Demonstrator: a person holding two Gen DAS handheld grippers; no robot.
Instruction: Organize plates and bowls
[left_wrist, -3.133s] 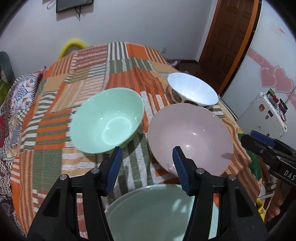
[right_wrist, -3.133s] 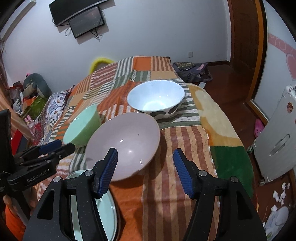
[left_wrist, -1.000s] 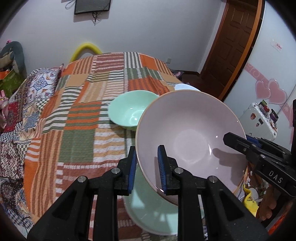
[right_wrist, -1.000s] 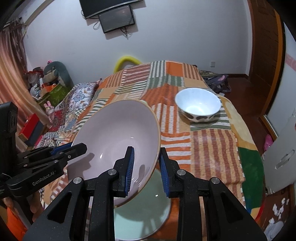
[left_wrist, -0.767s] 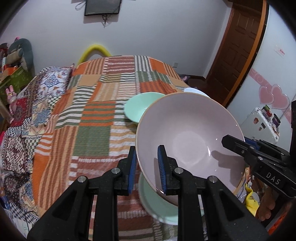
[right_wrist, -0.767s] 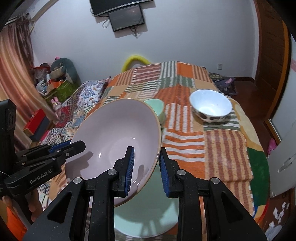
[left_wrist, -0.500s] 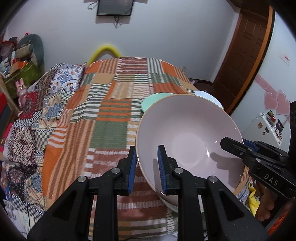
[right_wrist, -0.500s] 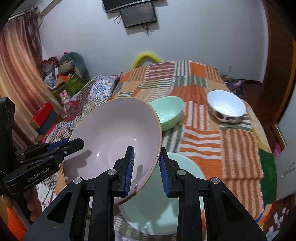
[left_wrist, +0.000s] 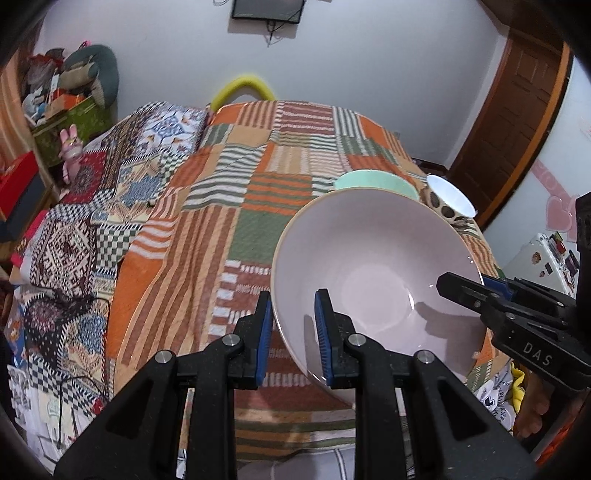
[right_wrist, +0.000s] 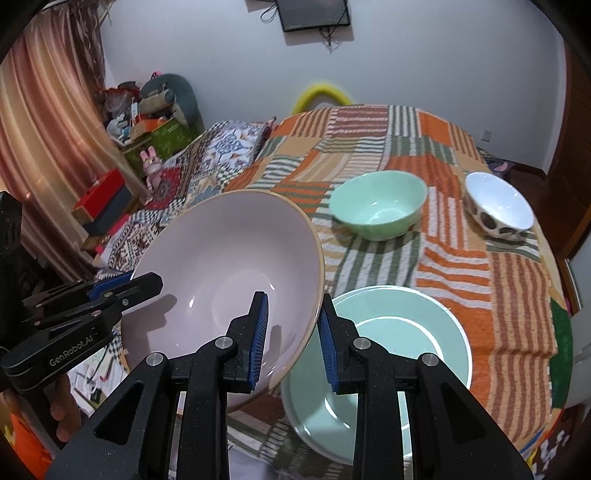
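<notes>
Bowl: pink bowl (left_wrist: 373, 273) tilted, mouth facing up toward both cameras.
Left gripper (left_wrist: 291, 332): fingers clamp its left rim.
Right gripper (right_wrist: 291, 332): fingers clamp its opposite rim.

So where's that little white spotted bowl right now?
The white spotted bowl sits on the patchwork cloth at the far right in the right wrist view, just right of the small green bowl and beyond the green plate.

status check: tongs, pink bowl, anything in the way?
Left tongs and right tongs both clamped on pink bowl rim, opposite sides. Bowl lifted, tilted, beside green plate. Green bowl and spotted white bowl sit apart; nothing blocking.
</notes>
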